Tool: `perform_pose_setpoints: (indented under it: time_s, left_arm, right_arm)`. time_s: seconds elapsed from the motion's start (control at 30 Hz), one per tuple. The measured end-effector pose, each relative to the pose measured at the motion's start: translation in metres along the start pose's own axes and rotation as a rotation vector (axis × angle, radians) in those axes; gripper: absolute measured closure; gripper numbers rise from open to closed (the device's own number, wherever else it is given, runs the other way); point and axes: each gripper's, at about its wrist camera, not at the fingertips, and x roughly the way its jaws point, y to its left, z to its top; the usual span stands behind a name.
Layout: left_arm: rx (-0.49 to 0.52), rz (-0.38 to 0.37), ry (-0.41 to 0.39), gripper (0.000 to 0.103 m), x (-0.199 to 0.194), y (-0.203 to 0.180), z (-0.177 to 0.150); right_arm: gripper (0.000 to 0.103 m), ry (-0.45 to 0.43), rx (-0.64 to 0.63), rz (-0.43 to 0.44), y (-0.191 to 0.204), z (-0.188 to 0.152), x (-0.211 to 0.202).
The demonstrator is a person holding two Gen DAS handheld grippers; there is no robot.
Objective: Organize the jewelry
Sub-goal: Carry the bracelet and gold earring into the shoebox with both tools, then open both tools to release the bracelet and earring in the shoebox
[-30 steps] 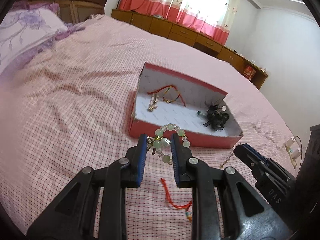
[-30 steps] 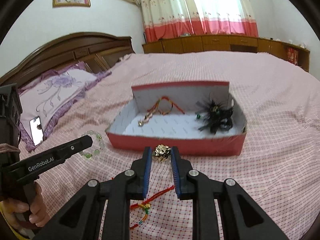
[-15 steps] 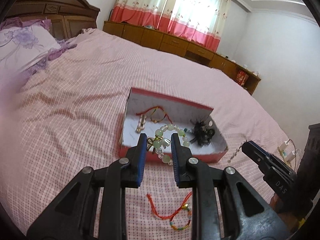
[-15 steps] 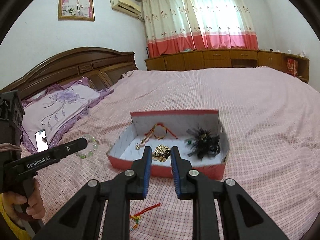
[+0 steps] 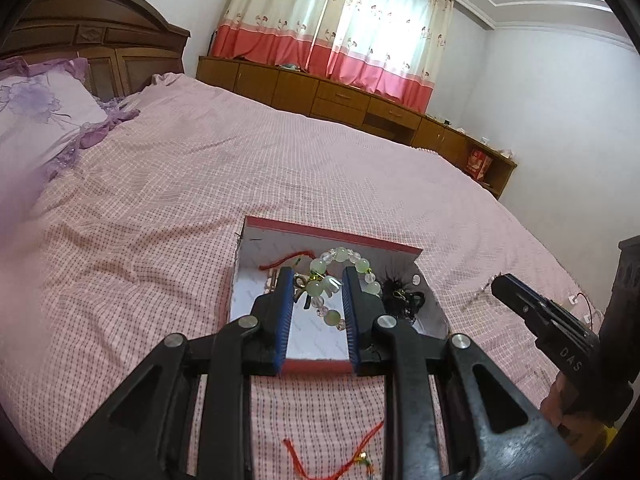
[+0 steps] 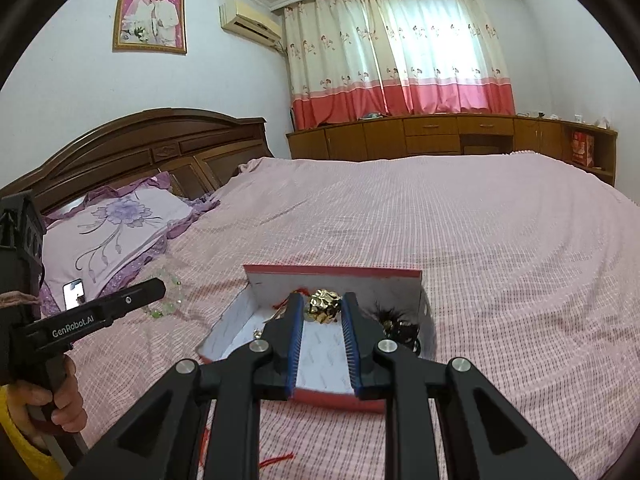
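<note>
A red box with a white inside [image 5: 256,280] [image 6: 224,332] lies on the pink bed. It holds a red cord bracelet [image 5: 276,264] and a black feathery piece [image 5: 400,296] [image 6: 396,320]. My left gripper [image 5: 316,280] is shut on a green bead bracelet [image 5: 340,260] and holds it above the box. My right gripper [image 6: 322,300] is shut on a gold ornament [image 6: 324,304], also above the box. Each gripper shows at the edge of the other's view, the right one [image 5: 536,316] and the left one [image 6: 104,312].
A red cord with small charms [image 5: 344,460] [image 6: 276,460] lies on the bedspread in front of the box. A purple pillow [image 6: 116,228] with a phone [image 6: 74,292] on it and the wooden headboard [image 6: 160,148] are at the left. Low cabinets [image 6: 440,136] stand behind.
Both grippers have risen and moved forward with their pieces, from in front of the box to above its inside. The box now sits lower and nearer in both views.
</note>
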Motion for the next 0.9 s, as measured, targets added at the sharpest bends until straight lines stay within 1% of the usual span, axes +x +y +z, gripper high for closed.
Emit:
perform_pose_setpoints:
  time_s: [0.2,0.4,0.53,0.63,0.9]
  left_arm:
    - [-0.032,-0.014,0.03,0.088,0.028,0.002,-0.001]
    - [-0.037,0.014,0.063,0.088,0.056,0.007,-0.008]
    - [-0.043,0.019,0.094,0.088,0.074,0.011,-0.011]
    - [-0.029,0.034,0.11,0.087,0.085,0.012,-0.014]
    - [-0.05,0.049,0.197,0.087,0.112,0.023,-0.028]
  right_arm:
    - [0.082,0.026,0.008,-0.019,-0.008,0.001,0.027]
    - [0.082,0.055,0.025,-0.06,-0.019,-0.012,0.059]
    - [0.082,0.079,0.016,-0.087,-0.028,-0.021,0.077]
    - [0.082,0.099,0.019,-0.096,-0.033,-0.027,0.089]
    - [0.081,0.148,0.026,-0.112,-0.043,-0.04,0.112]
